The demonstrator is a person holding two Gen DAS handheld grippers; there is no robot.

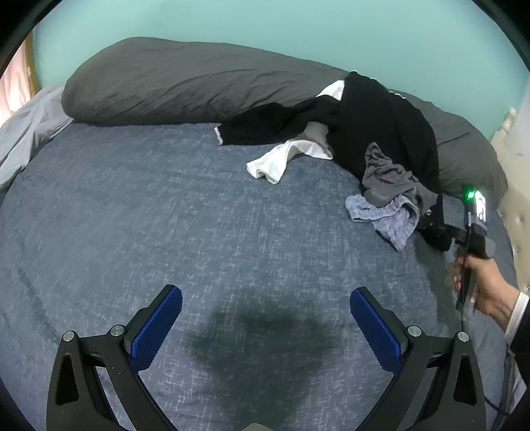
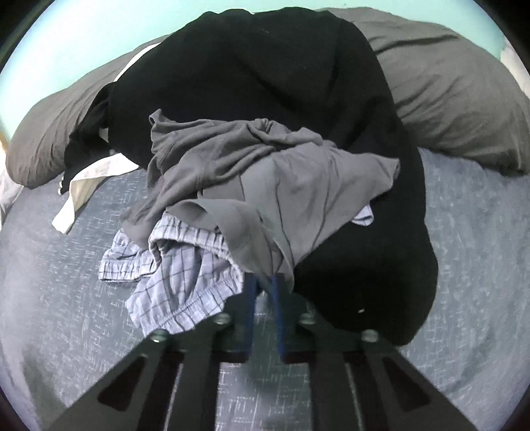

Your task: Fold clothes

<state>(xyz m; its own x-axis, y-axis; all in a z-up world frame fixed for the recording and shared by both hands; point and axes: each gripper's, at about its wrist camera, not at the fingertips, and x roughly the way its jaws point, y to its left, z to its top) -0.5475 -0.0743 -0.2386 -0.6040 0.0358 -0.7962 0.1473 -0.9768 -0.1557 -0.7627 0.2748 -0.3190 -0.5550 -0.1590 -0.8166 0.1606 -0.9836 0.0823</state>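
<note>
A heap of clothes lies on the blue bedspread (image 1: 165, 215): a black garment (image 1: 381, 126), a grey garment (image 1: 391, 179), light checked shorts (image 1: 387, 215) and a white garment (image 1: 281, 159). My left gripper (image 1: 265, 308) is open and empty, low over the bare bedspread, well short of the heap. In the right wrist view my right gripper (image 2: 264, 281) is shut on the hem of the grey garment (image 2: 265, 185), which lies over the checked shorts (image 2: 185, 281) and the black garment (image 2: 265, 83). The right gripper also shows in the left wrist view (image 1: 444, 232).
A long dark grey pillow (image 1: 172, 83) runs along the back of the bed against a turquoise wall (image 1: 265, 26). A pale grey sheet (image 1: 29, 132) hangs at the left edge. A cream headboard (image 1: 516, 205) stands at the right.
</note>
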